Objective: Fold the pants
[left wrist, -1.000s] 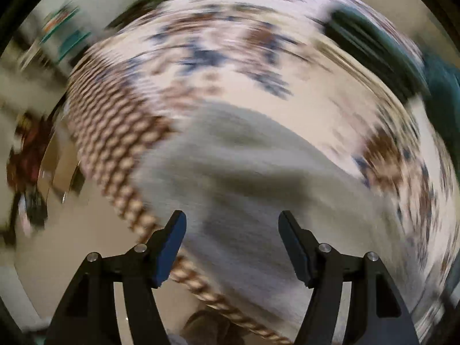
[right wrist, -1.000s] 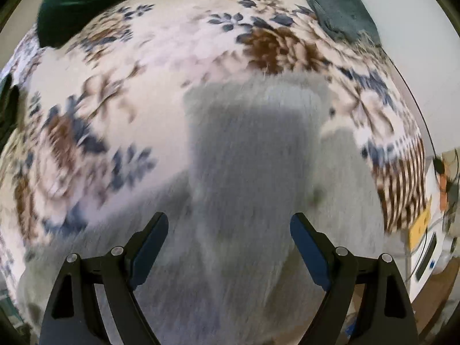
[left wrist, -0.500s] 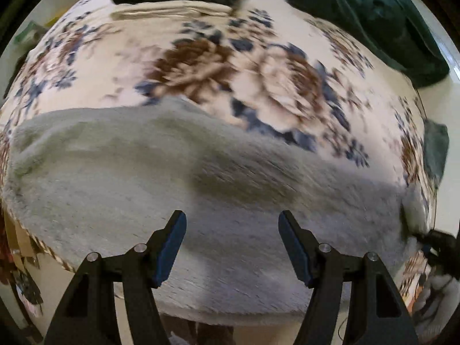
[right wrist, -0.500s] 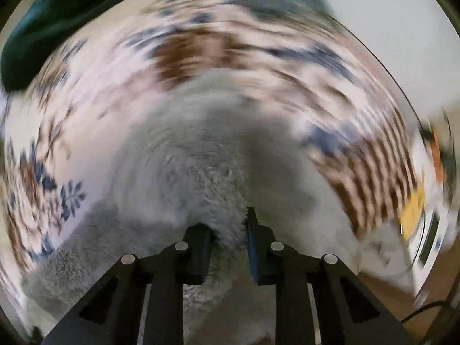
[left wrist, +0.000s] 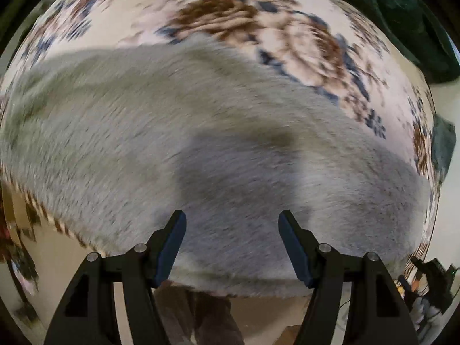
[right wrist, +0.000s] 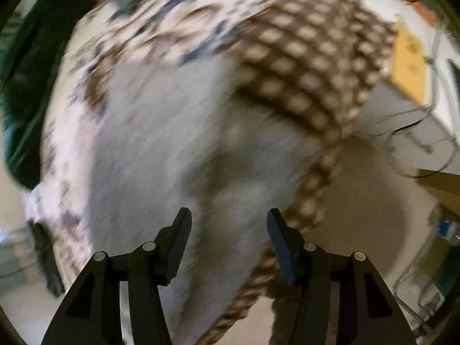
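Fuzzy grey pants (left wrist: 201,149) lie spread across a floral blanket (left wrist: 258,28) on a table, reaching its near edge. My left gripper (left wrist: 232,224) is open and empty, just above the pants' near edge. In the blurred right wrist view the pants (right wrist: 161,143) lie near the table's corner, where the blanket's brown checked border (right wrist: 310,66) hangs down. My right gripper (right wrist: 228,221) is open and empty above the pants.
Dark green garments (left wrist: 402,17) lie at the far right of the blanket; dark green cloth (right wrist: 26,92) also shows at the left of the right wrist view. A yellow box (right wrist: 408,66), cables and floor lie beyond the corner.
My right gripper was shut on the grey pants half a second ago and has let go and opened, swinging toward the table corner. My left gripper stayed open and moved closer to the pants.
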{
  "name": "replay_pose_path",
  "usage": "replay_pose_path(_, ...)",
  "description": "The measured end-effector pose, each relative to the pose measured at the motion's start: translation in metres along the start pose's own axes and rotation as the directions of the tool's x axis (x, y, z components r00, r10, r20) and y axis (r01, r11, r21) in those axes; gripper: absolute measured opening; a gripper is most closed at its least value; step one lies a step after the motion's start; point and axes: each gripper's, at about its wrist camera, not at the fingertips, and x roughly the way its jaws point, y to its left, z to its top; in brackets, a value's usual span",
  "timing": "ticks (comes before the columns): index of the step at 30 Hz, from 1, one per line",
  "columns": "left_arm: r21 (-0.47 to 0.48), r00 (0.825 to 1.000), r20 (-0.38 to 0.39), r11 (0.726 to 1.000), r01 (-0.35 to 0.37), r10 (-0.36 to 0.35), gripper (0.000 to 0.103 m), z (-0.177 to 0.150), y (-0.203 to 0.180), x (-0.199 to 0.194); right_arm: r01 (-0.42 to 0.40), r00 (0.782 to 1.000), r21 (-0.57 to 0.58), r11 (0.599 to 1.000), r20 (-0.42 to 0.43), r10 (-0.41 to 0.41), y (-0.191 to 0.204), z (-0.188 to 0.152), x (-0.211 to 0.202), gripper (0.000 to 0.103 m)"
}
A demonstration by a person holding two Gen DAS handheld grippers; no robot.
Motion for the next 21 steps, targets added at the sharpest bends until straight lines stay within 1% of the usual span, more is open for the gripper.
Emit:
replay_pose_path(2,-0.093,1.000,-0.003,0.996,-0.008,0.008,0.064,-0.005,0.027,0.002,-0.036,0.999,-0.009,0.999,-0.019,0.035,0.007,-0.012,0.013,0.057)
replay_pose_path(4,-0.177,1.000,-0.018,0.984,-0.001,-0.002,0.064,-0.010,0.049,0.008,-0.055,0.998,0.019,0.998,-0.027,0.055,0.009,-0.022,0.030,0.057)
replay_pose_path(6,-0.277,0.999,-0.037,0.961,0.025,-0.037,0.064,-0.014,0.073,0.018,-0.073,0.997,0.036,0.997,-0.022,0.074,0.010,-0.029,0.040,0.057)
replay_pose_path(7,-0.331,0.998,-0.030,0.942,0.048,-0.061,0.061,-0.016,0.084,0.021,-0.078,0.997,0.026,0.997,-0.013,0.079,0.013,-0.029,0.043,0.056)
replay_pose_path(8,-0.389,0.996,-0.003,0.918,0.078,-0.086,0.057,-0.018,0.096,0.023,-0.065,0.998,-0.012,0.998,0.011,0.065,0.019,-0.036,0.043,0.053)
replay_pose_path(9,-0.423,0.994,0.027,0.900,0.107,-0.105,0.044,-0.018,0.103,0.024,-0.049,0.998,-0.048,0.998,0.032,0.051,0.026,-0.039,0.043,0.045)
replay_pose_path(10,-0.465,0.992,0.054,0.876,0.128,-0.117,0.034,-0.019,0.112,0.029,-0.043,0.998,-0.074,0.996,0.045,0.047,0.034,-0.036,0.047,0.039)
replay_pose_path(11,-0.499,0.990,0.053,0.855,0.142,-0.133,0.031,-0.019,0.118,0.035,-0.026,0.998,-0.098,0.995,0.054,0.031,0.037,-0.041,0.048,0.035)
replay_pose_path(13,-0.553,0.983,0.062,0.814,0.178,-0.173,0.014,-0.021,0.127,0.043,0.009,0.998,-0.127,0.992,0.070,0.000,0.045,-0.046,0.046,0.015)
replay_pose_path(14,-0.565,0.981,0.079,0.803,0.190,-0.177,0.009,-0.022,0.130,0.044,0.029,0.996,-0.142,0.989,0.083,-0.017,0.047,-0.050,0.044,0.012)
replay_pose_path(15,-0.561,0.980,0.090,0.804,0.199,-0.179,0.006,-0.022,0.131,0.042,0.061,0.994,-0.161,0.985,0.104,-0.044,0.049,-0.055,0.041,0.010)
replay_pose_path(16,-0.553,0.978,0.106,0.807,0.208,-0.179,0.004,-0.024,0.131,0.038,0.065,0.993,-0.168,0.984,0.112,-0.047,0.054,-0.057,0.040,0.008)
replay_pose_path(18,-0.532,0.974,0.136,0.816,0.225,-0.179,0.004,-0.030,0.129,0.024,0.087,0.989,-0.201,0.976,0.131,-0.062,0.054,-0.062,0.025,0.007)
replay_pose_path(20,-0.511,0.965,0.163,0.819,0.261,-0.206,0.004,-0.036,0.129,0.007,0.089,0.988,-0.223,0.971,0.141,-0.058,0.055,-0.068,0.012,0.007)
replay_pose_path(21,-0.506,0.961,0.170,0.817,0.276,-0.219,0.004,-0.039,0.129,0.000,0.088,0.989,-0.228,0.970,0.140,-0.057,0.055,-0.064,0.005,0.006)
